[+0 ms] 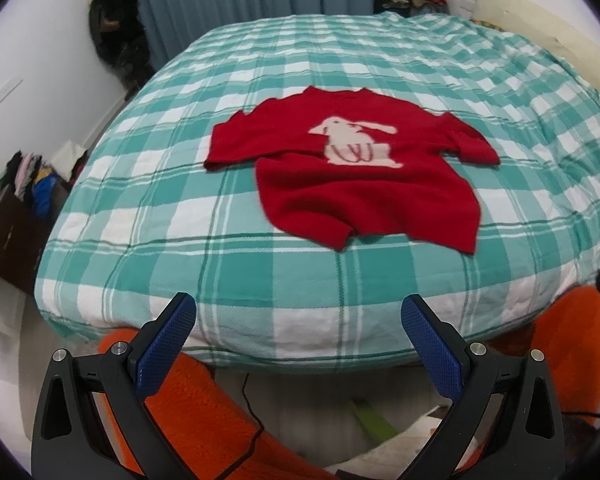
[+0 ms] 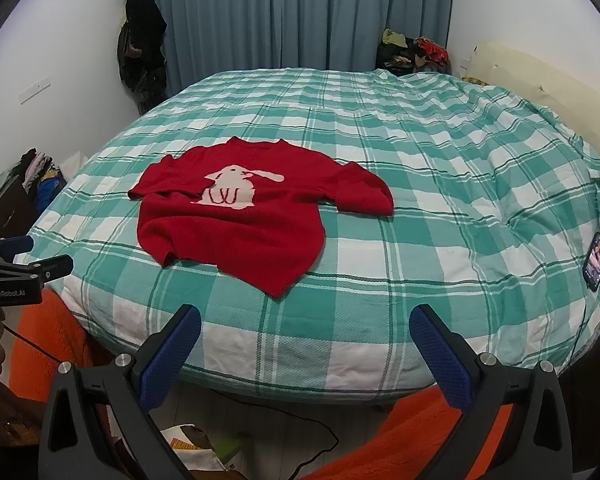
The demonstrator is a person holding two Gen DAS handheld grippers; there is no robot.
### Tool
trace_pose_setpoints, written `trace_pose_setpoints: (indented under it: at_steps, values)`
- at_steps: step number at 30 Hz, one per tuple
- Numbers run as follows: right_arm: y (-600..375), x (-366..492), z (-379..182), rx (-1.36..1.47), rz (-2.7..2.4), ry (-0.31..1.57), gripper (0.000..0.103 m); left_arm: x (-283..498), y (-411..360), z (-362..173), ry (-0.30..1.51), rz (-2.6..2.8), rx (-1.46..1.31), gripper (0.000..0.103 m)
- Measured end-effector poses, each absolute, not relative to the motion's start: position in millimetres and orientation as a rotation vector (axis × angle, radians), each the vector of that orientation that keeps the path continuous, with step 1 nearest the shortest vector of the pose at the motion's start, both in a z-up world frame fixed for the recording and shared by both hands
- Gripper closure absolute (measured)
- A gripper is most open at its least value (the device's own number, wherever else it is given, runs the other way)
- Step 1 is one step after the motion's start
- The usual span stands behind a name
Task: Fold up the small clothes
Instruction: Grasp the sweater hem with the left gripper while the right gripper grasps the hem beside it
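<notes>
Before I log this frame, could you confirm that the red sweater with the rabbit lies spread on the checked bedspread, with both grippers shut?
Not quite: the red sweater does lie spread on the checked bedspread, but the left gripper and right gripper both stand open, as each wrist view shows.

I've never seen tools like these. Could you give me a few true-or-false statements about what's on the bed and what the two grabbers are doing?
1. The red sweater lies spread out on the checked quilt. True.
2. The sweater shows a white rabbit. True.
3. The right gripper is clamped on a sleeve. False: its jaws stand open, short of the sweater.
4. The left gripper holds the hem. False: open, holding nothing.
5. A phone lies near the quilt's right edge. True.
</notes>
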State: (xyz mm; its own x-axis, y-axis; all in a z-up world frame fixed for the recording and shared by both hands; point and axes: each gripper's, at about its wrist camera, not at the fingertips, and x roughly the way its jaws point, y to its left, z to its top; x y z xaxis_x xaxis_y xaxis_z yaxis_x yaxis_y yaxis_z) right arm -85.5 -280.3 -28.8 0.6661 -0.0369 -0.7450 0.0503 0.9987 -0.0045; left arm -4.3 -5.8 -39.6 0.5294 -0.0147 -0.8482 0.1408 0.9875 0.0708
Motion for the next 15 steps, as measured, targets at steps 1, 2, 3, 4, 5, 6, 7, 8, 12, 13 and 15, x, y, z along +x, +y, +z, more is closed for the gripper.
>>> trace_pose_setpoints:
  at_steps: [1, 2, 3, 4, 5, 6, 7, 8, 12, 13, 15]
  values:
    - [-280, -86, -29, 0.018, -0.042, 0.827, 0.000, -2, -1, -42, 1.014, -0.092, 0.117, 0.001]
    - [-281, -86, -28, 0.019, -0.035, 0.808, 0.000, 4, 9, -49, 1.036, -0.095, 0.064, 0.001]
    - [-282, -86, -28, 0.021, -0.026, 0.780, 0.000, 9, 15, -54, 1.055, -0.101, 0.025, 0.001]
    - [-285, -86, -29, 0.025, -0.017, 0.751, 0.000, 13, 24, -62, 1.081, -0.116, -0.035, 0.001]
    - [-288, -85, -32, 0.032, -0.014, 0.737, 0.000, 18, 34, -71, 1.108, -0.134, -0.100, 0.001]
    - [-293, -82, -36, 0.039, -0.022, 0.737, 0.000, 21, 42, -78, 1.120, -0.142, -0.151, 0.001]
    - [-296, -79, -40, 0.046, -0.032, 0.743, 0.000, 23, 47, -83, 1.120, -0.146, -0.181, 0.001]
    - [-299, -77, -44, 0.051, -0.038, 0.748, 0.000, 24, 49, -86, 1.116, -0.157, -0.200, 0.001]
    - [-308, -64, -72, 0.089, 0.032, 0.744, 0.000, 44, 37, -110, 1.115, -0.319, -0.309, 0.001]
    - [-311, -55, -88, 0.130, 0.099, 0.768, 0.000, 51, 34, -117, 1.121, -0.337, -0.325, 0.002]
    - [-319, -37, -116, 0.262, 0.203, 0.814, 0.001, 72, 24, -138, 1.139, -0.351, -0.357, 0.003]
